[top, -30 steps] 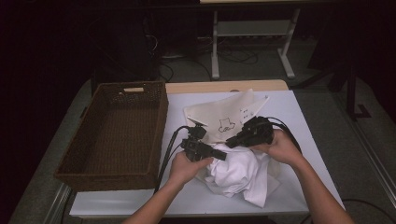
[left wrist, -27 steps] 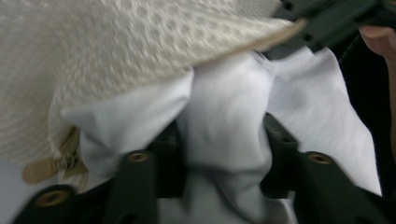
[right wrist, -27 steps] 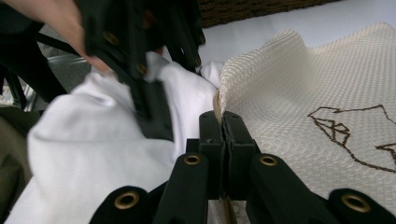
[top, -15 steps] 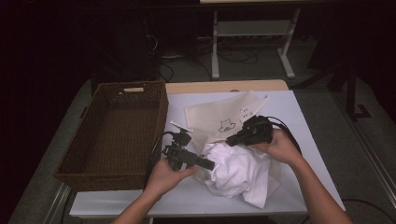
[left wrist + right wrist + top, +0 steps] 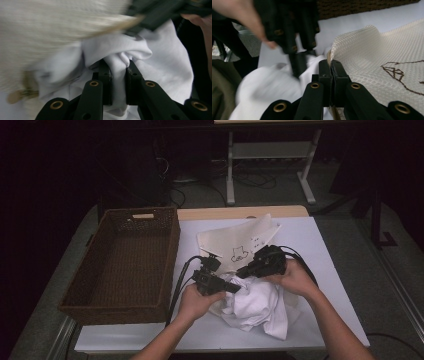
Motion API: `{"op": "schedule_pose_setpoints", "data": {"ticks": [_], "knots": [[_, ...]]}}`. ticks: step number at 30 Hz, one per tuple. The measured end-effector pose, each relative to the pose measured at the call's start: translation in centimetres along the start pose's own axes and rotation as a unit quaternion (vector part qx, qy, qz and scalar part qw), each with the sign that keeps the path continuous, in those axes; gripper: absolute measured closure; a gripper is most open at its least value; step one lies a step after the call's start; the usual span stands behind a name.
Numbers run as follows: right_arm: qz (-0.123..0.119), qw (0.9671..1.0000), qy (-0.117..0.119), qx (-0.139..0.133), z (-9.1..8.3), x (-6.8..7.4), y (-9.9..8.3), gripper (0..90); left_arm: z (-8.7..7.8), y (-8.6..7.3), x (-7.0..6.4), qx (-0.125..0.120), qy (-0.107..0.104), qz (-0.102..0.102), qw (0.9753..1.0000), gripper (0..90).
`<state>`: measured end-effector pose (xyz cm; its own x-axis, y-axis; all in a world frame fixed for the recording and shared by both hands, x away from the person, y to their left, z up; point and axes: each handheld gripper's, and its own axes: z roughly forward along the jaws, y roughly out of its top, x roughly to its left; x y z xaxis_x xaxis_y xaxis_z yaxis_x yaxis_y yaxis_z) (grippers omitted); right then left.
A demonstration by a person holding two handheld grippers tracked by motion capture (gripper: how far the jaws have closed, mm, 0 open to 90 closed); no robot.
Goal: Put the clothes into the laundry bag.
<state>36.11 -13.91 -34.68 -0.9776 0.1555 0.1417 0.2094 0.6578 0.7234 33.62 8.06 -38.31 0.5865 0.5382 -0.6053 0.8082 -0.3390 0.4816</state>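
Two cloths were pinched: the left gripper (image 5: 117, 82) clamped a fold of the white garment (image 5: 255, 305), the right gripper (image 5: 331, 75) the cream waffle towel's (image 5: 235, 242) hem. Both lay mid-table beside the wicker basket (image 5: 125, 260), looking soft and light; edges and bunched folds seemed the surest holds.

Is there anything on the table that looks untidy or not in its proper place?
Yes. The white garment lies crumpled in a heap, and the cream cloth lies askew, one edge lifted. The left tool pinches a fold of the garment; the right tool grips the cloth's edge. The wicker basket holds nothing.
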Motion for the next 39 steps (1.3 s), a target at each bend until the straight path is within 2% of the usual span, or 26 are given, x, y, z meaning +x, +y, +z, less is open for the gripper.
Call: {"op": "schedule_pose_setpoints", "data": {"ticks": [3, 5, 8, 11, 13, 16, 20, 23, 25, 26, 29, 30, 33, 36, 39], "knots": [[-0.001, 1.0000, 0.005, -0.008, -0.9, 0.4, 0.0, 87.4, -0.9, 0.1, 0.9, -0.035, 0.016, -0.013, 0.9992, 79.3], [0.000, 1.0000, -0.004, -0.008, -1.2, 0.4, -0.1, 87.4, -0.8, -0.1, 1.0, -0.044, 0.016, -0.021, 0.9987, 78.8], [0.008, 0.9999, -0.009, 0.001, -1.0, 0.0, -0.4, 87.3, -0.8, -0.3, 0.8, -0.040, 0.009, -0.017, 0.9990, 74.0], [0.016, 0.9998, -0.010, -0.001, -1.0, -0.5, -0.8, 87.3, -1.6, -0.7, 0.8, -0.041, 0.003, -0.025, 0.9988, 59.7], [0.016, 0.9998, -0.011, 0.000, -1.0, -0.5, -0.8, 87.3, -2.4, -1.0, 0.8, -0.035, -0.010, -0.031, 0.9988, 50.7], [0.016, 0.9998, -0.014, 0.002, -0.9, -0.6, -0.7, 87.2, -3.2, -1.4, 0.6, -0.026, -0.009, -0.027, 0.9993, 40.8], [0.019, 0.9997, -0.016, 0.002, -0.9, -0.8, -0.8, 87.3, -3.9, -2.1, -0.1, -0.008, -0.009, -0.017, 0.9998, 34.4], [0.023, 0.9996, -0.017, 0.001, -0.9, -0.9, -0.8, 87.2, -2.9, -2.3, -0.4, 0.009, -0.002, -0.014, 0.9999, 32.5], [0.021, 0.9997, -0.015, 0.001, -0.6, -0.9, -0.7, 87.3, -1.8, -2.2, -0.2, 0.018, -0.002, -0.016, 0.9997, 33.0], [0.020, 0.9997, -0.014, 0.001, -0.4, -0.9, -0.6, 87.2, -0.9, -2.0, -0.1, 0.021, -0.001, -0.013, 0.9997, 36.8], [0.016, 0.9998, -0.012, 0.005, -0.2, -0.7, -0.6, 87.2, 0.7, -1.7, 0.3, 0.025, -0.014, -0.011, 0.9995, 56.0], [0.015, 0.9998, -0.011, 0.006, -0.2, -0.6, -0.6, 87.3, 1.1, -1.6, 0.2, 0.019, -0.007, -0.002, 0.9998, 62.0], [0.012, 0.9999, -0.007, 0.006, -0.1, -0.4, -0.5, 87.3, 1.2, -1.1, -0.1, 0.001, -0.002, 0.007, 1.0000, 75.6], [0.009, 1.0000, -0.003, -0.002, -0.3, -0.2, -0.3, 87.3, 0.5, -0.6, -0.6, -0.009, 0.015, 0.022, 0.9996, 78.7], [-0.001, 1.0000, 0.002, -0.004, -0.7, 0.3, 0.0, 87.4, 0.0, -0.4, 0.0, -0.024, 0.012, 0.007, 0.9996, 79.1]]}}
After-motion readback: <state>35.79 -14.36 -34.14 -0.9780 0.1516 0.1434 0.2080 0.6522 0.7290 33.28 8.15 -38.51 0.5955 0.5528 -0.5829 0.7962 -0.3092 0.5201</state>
